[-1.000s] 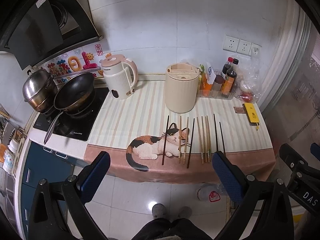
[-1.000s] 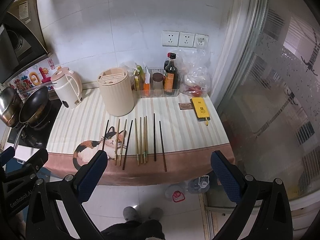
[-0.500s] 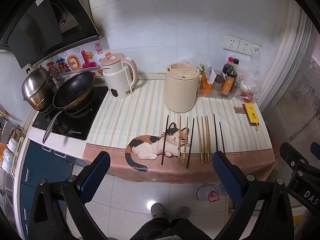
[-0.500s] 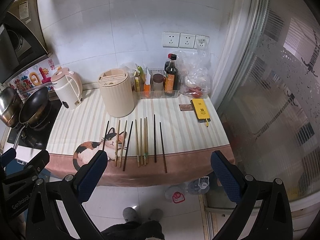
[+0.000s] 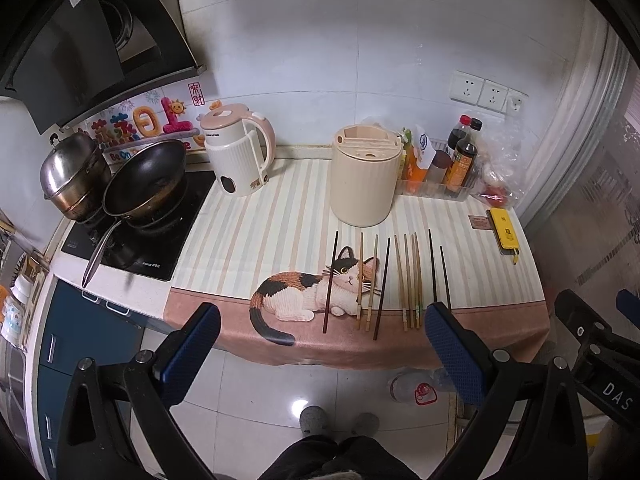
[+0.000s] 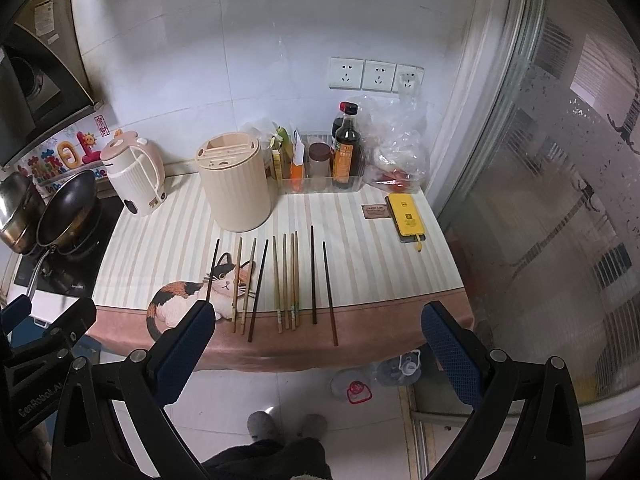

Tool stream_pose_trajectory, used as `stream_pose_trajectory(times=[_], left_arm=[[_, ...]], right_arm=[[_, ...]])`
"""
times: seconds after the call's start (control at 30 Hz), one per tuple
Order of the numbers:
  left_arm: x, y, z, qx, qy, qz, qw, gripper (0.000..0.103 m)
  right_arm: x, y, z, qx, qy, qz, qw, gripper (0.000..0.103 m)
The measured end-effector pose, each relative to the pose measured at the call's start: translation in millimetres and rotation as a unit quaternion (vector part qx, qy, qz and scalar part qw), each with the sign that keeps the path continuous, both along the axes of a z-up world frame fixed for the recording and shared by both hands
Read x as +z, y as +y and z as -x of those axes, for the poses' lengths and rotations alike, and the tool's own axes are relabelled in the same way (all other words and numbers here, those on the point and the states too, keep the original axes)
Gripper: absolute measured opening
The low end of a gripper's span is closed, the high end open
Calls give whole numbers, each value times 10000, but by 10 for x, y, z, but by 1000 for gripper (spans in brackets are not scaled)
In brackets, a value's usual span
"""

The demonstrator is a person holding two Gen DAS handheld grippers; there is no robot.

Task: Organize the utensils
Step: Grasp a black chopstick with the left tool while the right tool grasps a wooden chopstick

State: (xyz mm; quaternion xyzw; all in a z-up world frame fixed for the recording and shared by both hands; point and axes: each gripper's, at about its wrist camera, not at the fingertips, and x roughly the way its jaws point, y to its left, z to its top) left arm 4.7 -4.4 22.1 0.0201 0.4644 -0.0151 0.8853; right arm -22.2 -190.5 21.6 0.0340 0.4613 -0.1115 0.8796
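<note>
Left wrist view. Left claw [image 5: 318, 332] wide open, empty, blue pads spread, held off the bench [image 5: 280, 208] edge above the floor. Chopsticks [image 5: 408, 280] lie in a loose row on the striped mat [image 5: 256, 232], near the front edge, tips pointing toward the wall. Left-most dark stick crosses the cat print [image 5: 316, 292]; two pale ones and another dark one just beside it; a tight group of pale sticks next; two dark sticks at the right end. Cream holder [image 5: 364, 180] stands upright behind the row, apart from it. Kettle [image 5: 238, 152] to its left. Wok [image 5: 146, 178] and steel pot [image 5: 74, 172] on the stove at far left. Bottles [image 5: 460, 160] in a clear tray right of the holder. Yellow phone [image 5: 505, 232] near the bench's right edge. The other claw's frame shows at lower right. Person's feet in grey slippers on the tiles below.

Right wrist view. Right claw [image 6: 316, 336] wide open too, nothing in it, hanging short of the bench [image 6: 380, 264] front edge. Chopsticks [image 6: 286, 280] sit between its pads in frame, all flat on the mat [image 6: 168, 240]. Holder [image 6: 234, 184] behind them, upright, slots in its lid. Phone [image 6: 406, 218] at right, a small card just left of it. Wall sockets [image 6: 376, 74] above the bottles [image 6: 346, 152]. Frosted glass door [image 6: 540, 200] fills the right side.
</note>
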Motion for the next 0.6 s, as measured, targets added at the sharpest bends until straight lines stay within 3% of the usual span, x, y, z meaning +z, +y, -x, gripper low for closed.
stream_pose_trajectory(times=[0.2,0.37,0.6], left_arm=[[-65,93,-187,-95,-3,99,9999,103],[-175,223,-495,-124,-462,-59,9988,103],[-685,354,-1135,-55,-398,-237,9989,103]], right_arm=[[-24,42,-99,-131,33,-45,9999,103],[-120,27,-248,-316,-167,-291,9989,103],[-700,-148,-726,-647,107,-507,9966,102]])
